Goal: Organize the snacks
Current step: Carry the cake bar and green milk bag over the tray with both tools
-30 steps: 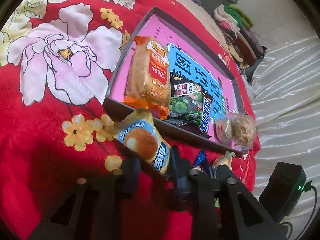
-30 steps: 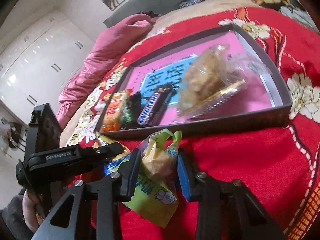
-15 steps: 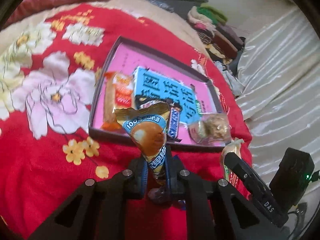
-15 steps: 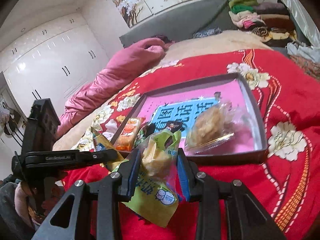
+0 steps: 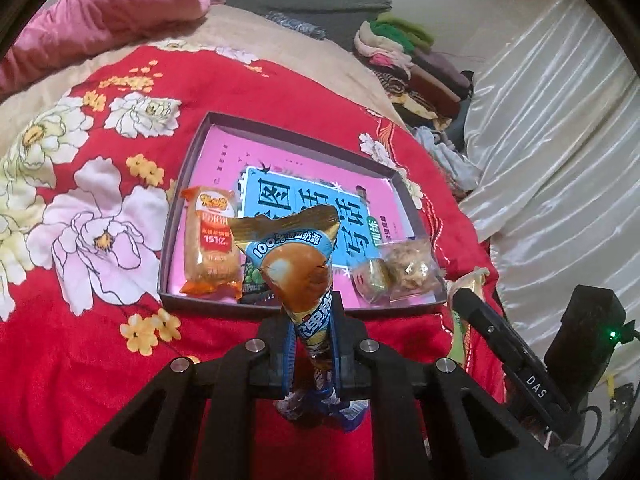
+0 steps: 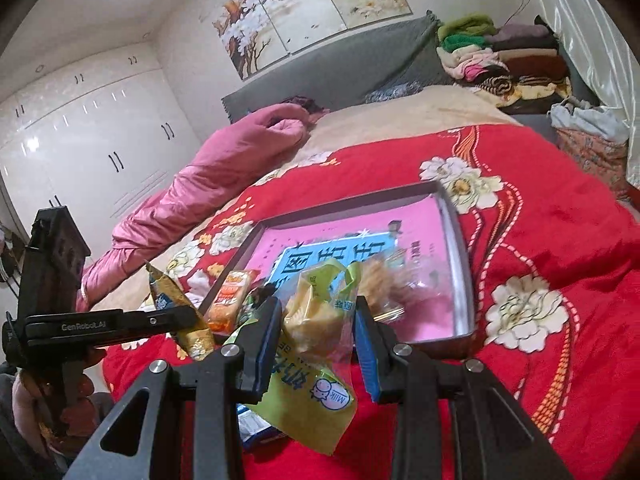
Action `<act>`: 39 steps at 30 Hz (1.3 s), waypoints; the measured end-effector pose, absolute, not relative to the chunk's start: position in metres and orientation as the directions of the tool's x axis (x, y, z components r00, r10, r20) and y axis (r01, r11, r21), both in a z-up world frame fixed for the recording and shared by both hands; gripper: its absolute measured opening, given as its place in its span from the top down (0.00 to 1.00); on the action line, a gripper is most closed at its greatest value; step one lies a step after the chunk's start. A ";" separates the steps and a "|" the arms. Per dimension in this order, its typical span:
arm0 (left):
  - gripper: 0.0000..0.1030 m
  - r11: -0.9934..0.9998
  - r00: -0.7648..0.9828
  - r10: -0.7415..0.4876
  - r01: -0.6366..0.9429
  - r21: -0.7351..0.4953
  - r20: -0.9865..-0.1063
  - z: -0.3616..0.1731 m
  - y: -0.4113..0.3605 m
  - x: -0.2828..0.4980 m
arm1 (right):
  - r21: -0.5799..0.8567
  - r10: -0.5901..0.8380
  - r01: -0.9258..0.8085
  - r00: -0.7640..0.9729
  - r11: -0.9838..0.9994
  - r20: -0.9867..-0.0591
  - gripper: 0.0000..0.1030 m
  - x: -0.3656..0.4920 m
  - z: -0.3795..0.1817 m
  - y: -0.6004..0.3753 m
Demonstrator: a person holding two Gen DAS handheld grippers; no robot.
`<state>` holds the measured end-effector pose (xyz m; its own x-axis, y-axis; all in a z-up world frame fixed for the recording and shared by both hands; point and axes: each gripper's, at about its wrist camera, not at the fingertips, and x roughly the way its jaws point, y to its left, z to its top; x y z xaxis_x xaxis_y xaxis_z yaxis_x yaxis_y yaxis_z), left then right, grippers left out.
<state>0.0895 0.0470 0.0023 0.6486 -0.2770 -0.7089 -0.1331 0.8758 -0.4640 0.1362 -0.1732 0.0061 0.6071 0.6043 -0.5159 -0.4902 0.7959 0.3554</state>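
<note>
My left gripper (image 5: 310, 344) is clamped on a blue and gold snack packet (image 5: 298, 264), and my right gripper (image 6: 316, 336) is pinched on a green snack bag (image 6: 316, 340); both hang above the red bedspread (image 5: 68, 340), just short of the tray's (image 5: 176, 216) near edge. Already in the tray lie an orange packet (image 5: 208, 252) at the left, a dark packet (image 5: 254, 284), and clear-wrapped pastries (image 5: 400, 272) at the right. I reckon these two are left to put in.

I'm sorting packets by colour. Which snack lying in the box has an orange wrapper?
The long orange packet lying at the left end of the box. Beside it lie a dark green-printed packet and clear-wrapped pastries.
</note>
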 end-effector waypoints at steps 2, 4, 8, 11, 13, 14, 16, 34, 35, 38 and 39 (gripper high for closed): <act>0.86 0.880 0.650 -0.272 -0.130 -0.456 -0.710 0.004 0.045 0.091 | 0.340 0.589 -0.483 0.623 0.807 -0.515 0.65 0.137 0.008 -0.177; 0.86 0.883 0.653 -0.270 -0.125 -0.453 -0.708 0.006 0.042 0.093 | 0.329 0.577 -0.475 0.635 0.816 -0.513 0.65 0.139 0.010 -0.180; 0.86 0.892 0.656 -0.260 -0.117 -0.436 -0.708 0.009 0.038 0.096 | 0.315 0.546 -0.446 0.667 0.838 -0.507 0.65 0.144 0.013 -0.191; 0.86 0.896 0.656 -0.261 -0.109 -0.431 -0.708 0.010 0.033 0.098 | 0.306 0.524 -0.425 0.687 0.852 -0.503 0.65 0.148 0.014 -0.199; 0.86 0.900 0.656 -0.260 -0.102 -0.425 -0.708 0.011 0.030 0.100 | 0.307 0.514 -0.413 0.695 0.858 -0.503 0.65 0.149 0.015 -0.203; 0.86 0.902 0.658 -0.257 -0.099 -0.419 -0.708 0.013 0.028 0.100 | 0.303 0.506 -0.406 0.700 0.862 -0.504 0.65 0.150 0.015 -0.204; 0.86 0.907 0.662 -0.252 -0.092 -0.411 -0.705 0.014 0.026 0.102 | 0.299 0.496 -0.395 0.705 0.869 -0.507 0.65 0.152 0.014 -0.208; 0.86 0.928 0.650 -0.207 -0.105 -0.357 -0.731 0.000 0.022 0.139 | 0.190 0.385 -0.345 0.688 0.919 -0.615 0.65 0.189 -0.017 -0.189; 0.86 0.928 0.649 -0.205 -0.108 -0.356 -0.733 -0.001 0.023 0.141 | 0.190 0.387 -0.347 0.686 0.918 -0.616 0.65 0.190 -0.018 -0.188; 0.86 0.927 0.644 -0.202 -0.118 -0.357 -0.738 -0.005 0.025 0.145 | 0.192 0.392 -0.353 0.677 0.916 -0.624 0.65 0.192 -0.021 -0.184; 0.86 0.927 0.643 -0.202 -0.118 -0.357 -0.739 -0.006 0.025 0.146 | 0.196 0.395 -0.355 0.672 0.914 -0.626 0.65 0.194 -0.022 -0.183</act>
<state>0.1465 0.0248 -0.0058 0.6429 -0.2021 -0.7388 -0.1184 0.9268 -0.3565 0.1936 -0.1833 -0.0224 0.6721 0.3955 -0.6261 -0.3555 0.9140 0.1957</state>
